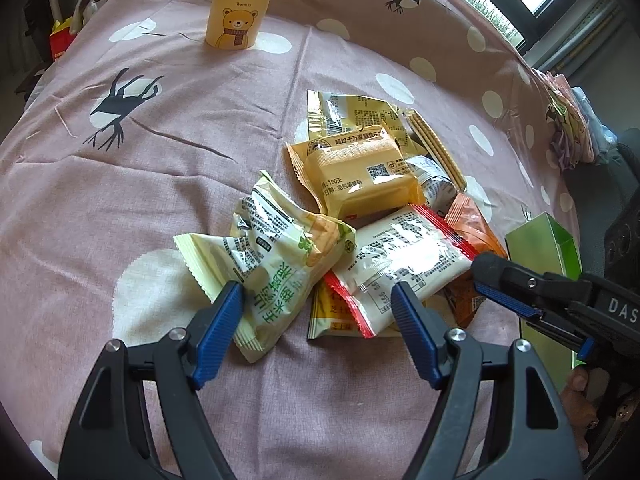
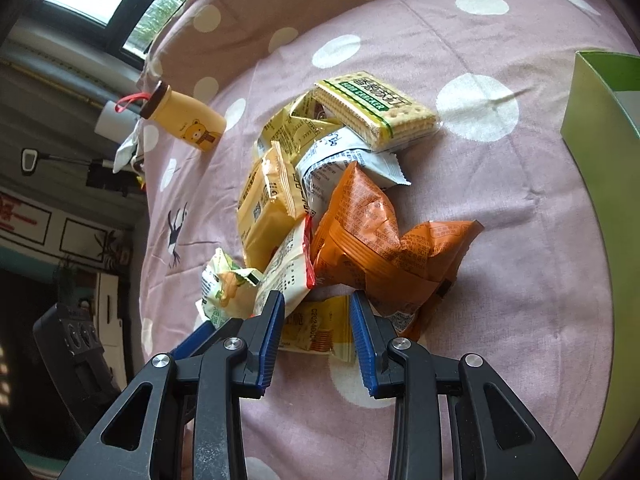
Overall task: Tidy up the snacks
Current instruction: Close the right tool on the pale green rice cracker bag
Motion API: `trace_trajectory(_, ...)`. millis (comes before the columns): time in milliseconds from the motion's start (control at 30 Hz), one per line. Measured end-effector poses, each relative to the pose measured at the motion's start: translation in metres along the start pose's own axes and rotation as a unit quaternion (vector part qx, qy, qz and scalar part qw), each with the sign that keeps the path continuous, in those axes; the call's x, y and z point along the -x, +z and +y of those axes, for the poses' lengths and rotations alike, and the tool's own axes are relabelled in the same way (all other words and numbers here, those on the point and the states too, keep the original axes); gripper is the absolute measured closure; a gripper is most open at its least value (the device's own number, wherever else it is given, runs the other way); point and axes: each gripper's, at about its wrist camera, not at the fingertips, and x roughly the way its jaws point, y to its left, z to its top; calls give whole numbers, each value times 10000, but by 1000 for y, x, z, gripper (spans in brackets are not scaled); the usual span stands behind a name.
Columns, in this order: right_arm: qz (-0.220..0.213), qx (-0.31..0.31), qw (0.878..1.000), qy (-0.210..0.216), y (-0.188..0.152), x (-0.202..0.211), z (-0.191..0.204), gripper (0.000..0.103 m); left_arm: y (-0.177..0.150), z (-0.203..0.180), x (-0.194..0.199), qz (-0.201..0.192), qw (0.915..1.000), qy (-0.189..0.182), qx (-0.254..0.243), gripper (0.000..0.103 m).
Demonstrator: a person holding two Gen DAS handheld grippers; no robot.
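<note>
A: Spread wide under everything: a pink bedsheet (image 1: 192,160) of soft woven cloth, white dots and dark deer prints, creased. Heaped mid-sheet: a pile of snack packets (image 1: 372,208), crinkled glossy film with crimped, saw-toothed ends.

B: Seen only from the left wrist: the green box (image 1: 548,248), open-topped, thin card, past the pile's right edge. From the right wrist, just one wall of it (image 2: 596,120) at the frame's right border.

A: Shown plainly only from the right wrist: a clear-wrapped cracker pack (image 2: 376,112), flat and rectangular, pale squares stacked, at the pile's far side. Also a puffy orange packet (image 2: 376,248), crumpled, nearest the right gripper (image 2: 318,334).

B: And the fingers there?

A: Spread apart, blue ribbed pads, nothing gripped; a flat yellow packet (image 2: 316,330) lying in the gap below, right pad just beside the orange packet's corner.

B: Left gripper (image 1: 320,328): spread wider still, holding nothing. Left pad touching a pale green packet (image 1: 276,276), pillow-shaped; right pad against or just over a white packet with red edges (image 1: 404,264), contact unclear.

A: Smaller, upright at the sheet's far end from the left view: a yellow bear bottle (image 1: 238,8), smooth, rounded shoulders, dark cap with a red loop (image 2: 130,101) seen only from the right.
</note>
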Motion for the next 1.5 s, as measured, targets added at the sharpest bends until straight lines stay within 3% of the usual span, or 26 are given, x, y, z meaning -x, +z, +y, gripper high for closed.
trace_trajectory(200,-304,132,9992,206,10,18,13,68,0,-2,0,-24,10000,-5,31,28)
trace_trajectory(433,-18,594,9973,-438,34,-23,36,68,1,-8,-3,-51,10000,10,-44,28)
trace_trajectory(700,163,963,9922,-780,28,-40,43,68,2,-11,-9,-60,9998,122,-135,29)
trace_trajectory(833,343,1094,9916,-603,18,-38,48,68,1,-10,-8,-2,9998,19,-177,34)
trace_trajectory(967,558,1118,9922,-6,1,-33,51,68,-2,-12,-8,70,9996,-29,-262,35)
trace_trajectory(1033,586,971,9935,-97,-3,-34,48,68,-4,-14,-8,90,9994,19,-339,35)
trace_trajectory(1133,297,742,9945,-680,0,-30,38,68,-4,-12,-6,83,9994,59,-320,44)
trace_trajectory(1300,168,497,9978,-396,12,-20,26,68,3,12,5,19,9999,66,92,48)
trace_trajectory(1500,4,939,9950,-332,22,-24,56,68,8,36,9,50,9980,378,498,44)
